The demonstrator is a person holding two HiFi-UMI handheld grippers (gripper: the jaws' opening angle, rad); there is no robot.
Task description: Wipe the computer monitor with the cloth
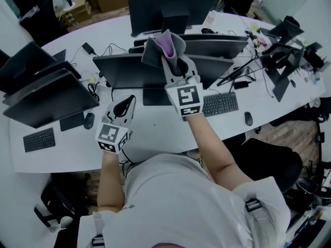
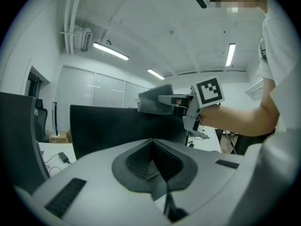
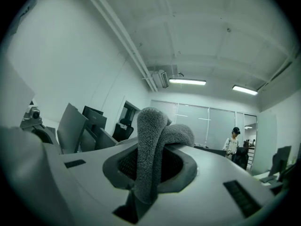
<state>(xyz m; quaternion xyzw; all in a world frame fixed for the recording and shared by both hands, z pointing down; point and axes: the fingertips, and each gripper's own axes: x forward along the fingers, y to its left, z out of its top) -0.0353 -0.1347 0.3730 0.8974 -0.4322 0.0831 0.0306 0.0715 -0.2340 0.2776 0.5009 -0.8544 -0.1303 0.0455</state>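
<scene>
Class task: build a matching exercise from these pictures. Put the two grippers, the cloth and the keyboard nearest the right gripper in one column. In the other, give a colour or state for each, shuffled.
Column A
1. left gripper
2. right gripper
3. cloth
4. keyboard

Column B
a. grey with a purple side
b. jaws together, nothing between them
c. lying flat, touched by neither gripper
d. jaws clamped on fabric

Pairs: 1-b, 2-d, 3-a, 4-c
</scene>
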